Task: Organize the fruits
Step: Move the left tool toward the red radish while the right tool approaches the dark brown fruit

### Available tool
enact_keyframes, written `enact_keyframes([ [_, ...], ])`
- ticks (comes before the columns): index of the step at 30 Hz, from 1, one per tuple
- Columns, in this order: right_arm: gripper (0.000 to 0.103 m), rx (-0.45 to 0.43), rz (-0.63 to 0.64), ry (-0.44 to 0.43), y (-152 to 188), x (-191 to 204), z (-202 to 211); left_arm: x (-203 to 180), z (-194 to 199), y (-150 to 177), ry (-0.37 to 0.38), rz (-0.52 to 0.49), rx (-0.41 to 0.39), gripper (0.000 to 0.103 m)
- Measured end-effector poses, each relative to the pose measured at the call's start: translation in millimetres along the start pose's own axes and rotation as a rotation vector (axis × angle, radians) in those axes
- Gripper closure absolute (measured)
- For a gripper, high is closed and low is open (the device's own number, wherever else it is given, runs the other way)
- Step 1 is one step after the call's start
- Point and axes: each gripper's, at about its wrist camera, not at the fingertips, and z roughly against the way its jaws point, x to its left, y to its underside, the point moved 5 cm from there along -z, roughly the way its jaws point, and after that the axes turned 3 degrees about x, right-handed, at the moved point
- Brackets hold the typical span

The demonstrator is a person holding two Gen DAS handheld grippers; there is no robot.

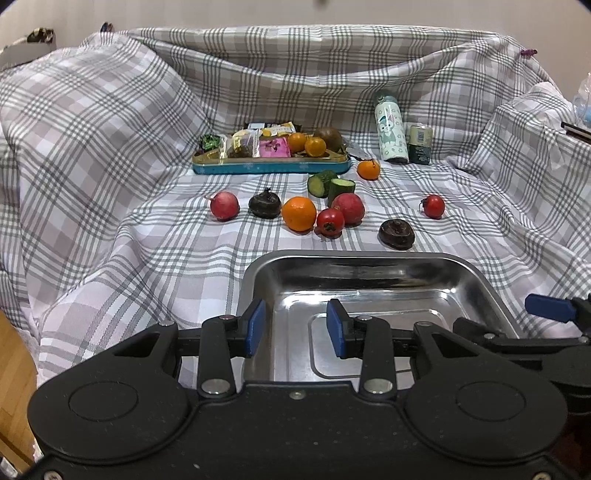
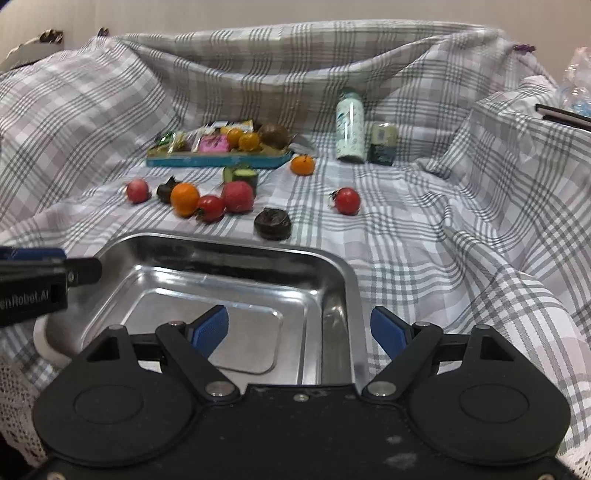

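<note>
Both tongs hover over the near end of the empty steel tray (image 1: pixel 476 280), nothing between their pads: the left tongs (image 1: pixel 295 325) part-open, the right tongs (image 2: pixel 299 328) wider. The fruit lies ahead, beyond the tray's far rim on the checked cloth (image 1: pixel 147 229). The big orange (image 1: pixel 299 213), round and glossy, sits ahead of the left tongs; a small red tomato (image 2: pixel 347 200) is nearer the right.

Checked cloth (image 1: pixel 110 155) draped over furniture; pale wall (image 1: pixel 295 13); wood floor (image 1: pixel 14 398).
</note>
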Motion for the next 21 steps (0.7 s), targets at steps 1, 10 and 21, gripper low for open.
enact_keyframes([
  [1, 0.016, 0.004, 0.002, -0.001, 0, 2, 0, 1, -1, -1, 0.0, 0.007, 0.006, 0.058],
  [10, 0.017, 0.077, -0.04, -0.051, -4, 1, -5, 11, -4, -14, -0.04, 0.037, 0.055, 0.058],
  [21, 0.019, 0.077, -0.051, -0.1, -37, -2, -16, 32, -25, -59, -0.075, 0.052, 0.063, 0.058],
])
